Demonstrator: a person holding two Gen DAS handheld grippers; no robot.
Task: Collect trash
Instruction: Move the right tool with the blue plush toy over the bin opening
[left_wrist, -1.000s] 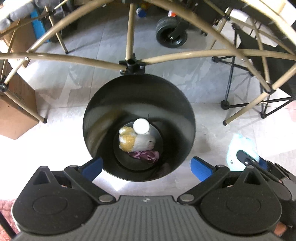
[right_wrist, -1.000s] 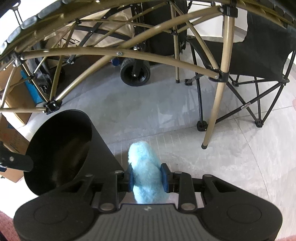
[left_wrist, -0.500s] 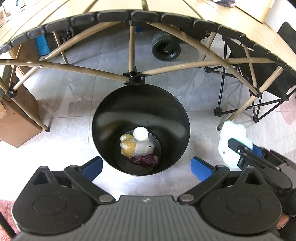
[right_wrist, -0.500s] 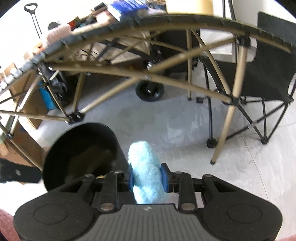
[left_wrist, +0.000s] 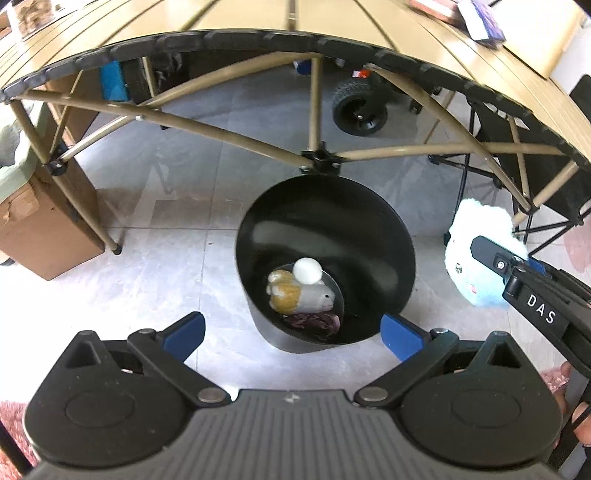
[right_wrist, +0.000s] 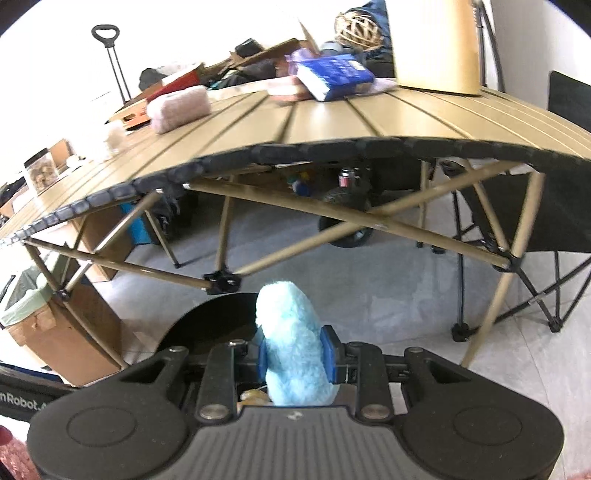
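Blue plush toy (right_wrist: 293, 343) has risen beside the bin (left_wrist: 325, 236).

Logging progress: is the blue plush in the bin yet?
Out. The right tongs grip the blue plush beside the black bin.

"DAS" on right gripper (left_wrist: 495, 258) arm; partial "nRobot." on black bar (right_wrist: 26, 400).
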